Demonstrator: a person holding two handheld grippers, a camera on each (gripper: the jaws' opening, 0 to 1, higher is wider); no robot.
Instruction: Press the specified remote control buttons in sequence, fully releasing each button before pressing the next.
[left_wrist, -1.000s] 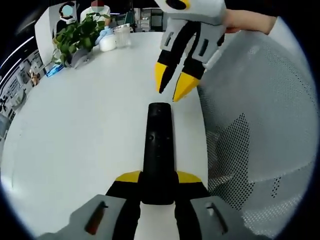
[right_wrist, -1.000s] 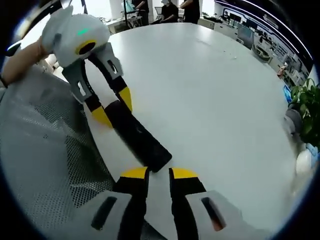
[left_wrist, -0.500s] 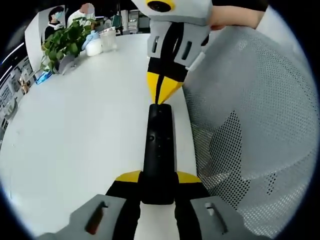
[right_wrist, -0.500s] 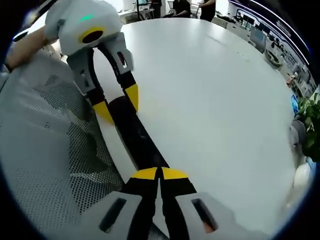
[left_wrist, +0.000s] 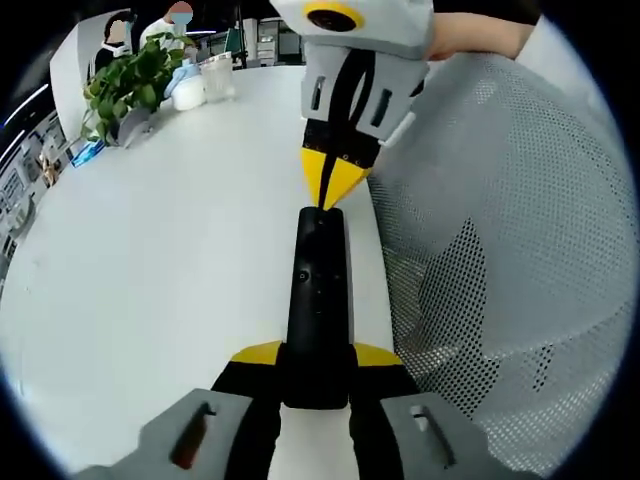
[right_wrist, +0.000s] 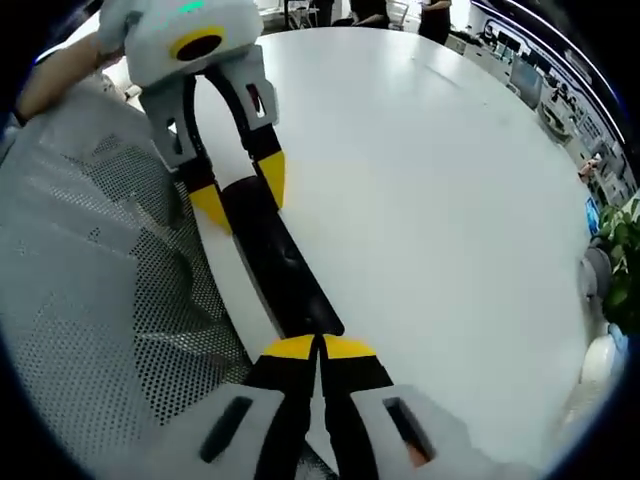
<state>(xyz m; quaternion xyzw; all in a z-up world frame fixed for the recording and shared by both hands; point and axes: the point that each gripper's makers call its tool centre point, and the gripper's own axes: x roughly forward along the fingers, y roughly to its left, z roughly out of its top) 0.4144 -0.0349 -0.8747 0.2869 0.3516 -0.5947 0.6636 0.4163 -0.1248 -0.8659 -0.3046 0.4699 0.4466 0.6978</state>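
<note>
Remote (left_wrist: 316, 300) comes first: a long, thin black bar, smooth and a bit shiny, lying on the white table (left_wrist: 150, 270) close to its edge. The left gripper (left_wrist: 316, 352) is clamped on its near end, one yellow-tipped jaw on each side, holding it steady. At the far end, the right gripper (left_wrist: 330, 185) has its two yellow tips squeezed together into one point. That point is on the top end of the remote, or just above it; I cannot tell if it is pushing down.

I think one button press is going on right now. Next, the point should lift clear off so the button pops back, then move along to the next button.

Beside the table is a grey chair (left_wrist: 500, 250) made of mesh, full of tiny holes. The table top is smooth and plain. Far off at the back stand a leafy green plant (left_wrist: 135, 80) and some clear cups (left_wrist: 215, 75).
</note>
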